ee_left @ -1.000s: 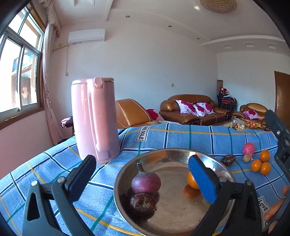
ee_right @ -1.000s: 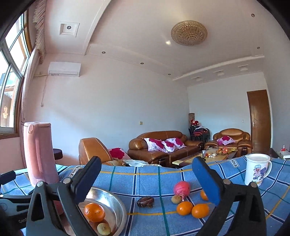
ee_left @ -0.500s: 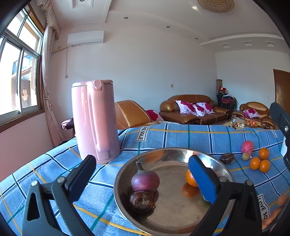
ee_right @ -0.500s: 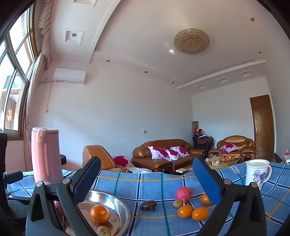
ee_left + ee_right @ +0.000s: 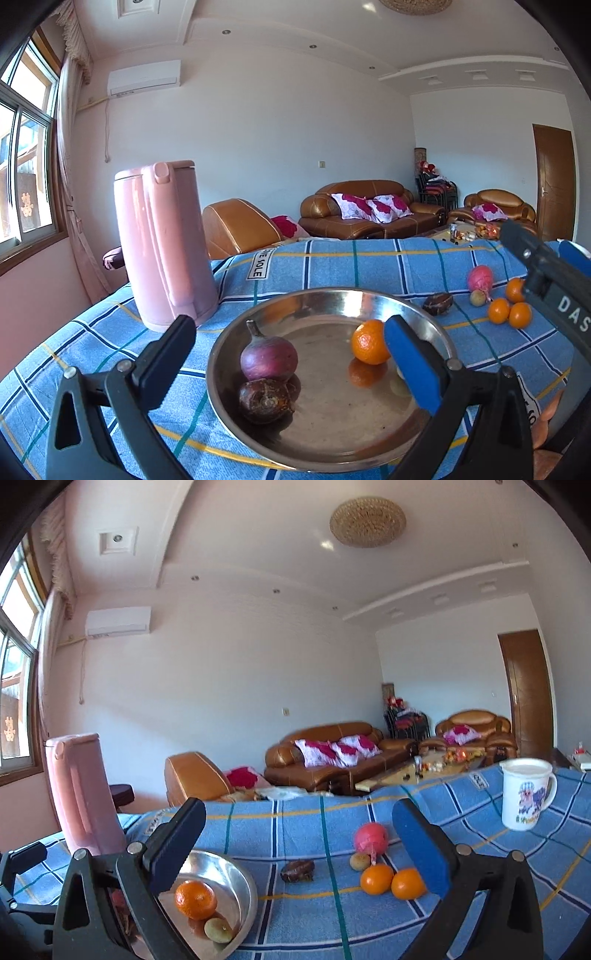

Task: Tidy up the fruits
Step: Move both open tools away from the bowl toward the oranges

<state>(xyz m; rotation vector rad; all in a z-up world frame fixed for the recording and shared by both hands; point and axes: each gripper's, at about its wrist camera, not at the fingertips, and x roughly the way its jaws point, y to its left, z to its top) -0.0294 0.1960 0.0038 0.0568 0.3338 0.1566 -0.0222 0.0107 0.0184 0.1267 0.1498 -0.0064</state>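
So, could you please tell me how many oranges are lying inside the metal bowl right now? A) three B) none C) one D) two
C: a single orange sits in the metal bowl, near a purple onion; the other oranges lie out on the blue cloth.

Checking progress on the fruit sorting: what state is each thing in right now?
Left gripper: open, empty.
Right gripper: open, empty.
Metal bowl: holds four pieces.
Pink kettle: upright, lid shut.
White mug: upright.
Loose fruit: on the cloth, outside the bowl.
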